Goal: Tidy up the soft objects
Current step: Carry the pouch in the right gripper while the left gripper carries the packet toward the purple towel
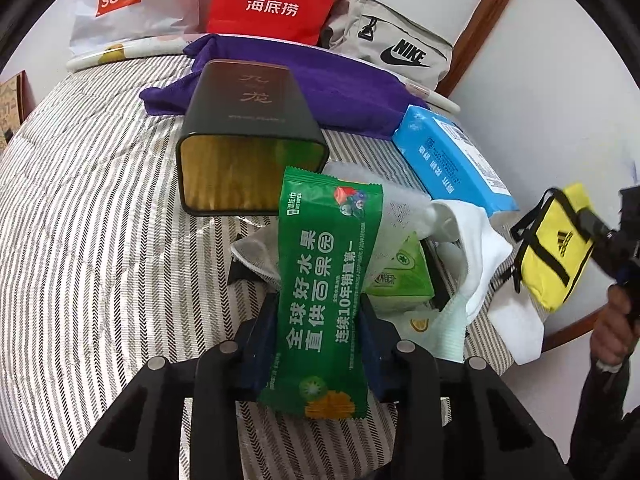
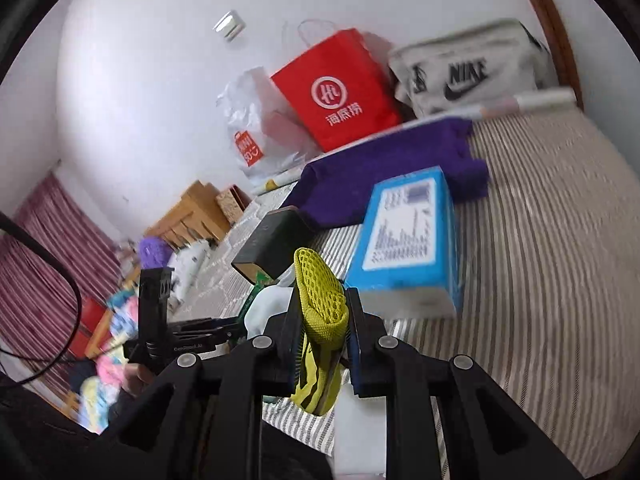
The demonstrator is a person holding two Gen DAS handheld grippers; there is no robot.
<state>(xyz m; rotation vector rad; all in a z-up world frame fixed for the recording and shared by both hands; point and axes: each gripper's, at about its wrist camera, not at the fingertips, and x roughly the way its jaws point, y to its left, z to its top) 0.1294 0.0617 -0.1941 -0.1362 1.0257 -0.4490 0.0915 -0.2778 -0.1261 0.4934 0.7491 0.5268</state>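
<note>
Two grippers | left gripper [image 1: 320, 320] clamps green wipes packet [image 1: 328, 280] (over striped bed [image 1: 100, 240]) | right gripper [image 2: 322, 336] pinches yellow pouch [image 2: 320, 300]

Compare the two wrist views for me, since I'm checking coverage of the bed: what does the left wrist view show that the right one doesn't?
Only the left wrist view shows the left gripper shut on the green wipes packet, plus the small green box and white cloth beyond it.

Only the right wrist view shows the striped curtain and wooden furniture.

Both show the yellow pouch in the right gripper, the dark tin, blue tissue pack, purple towel and red bag.
</note>
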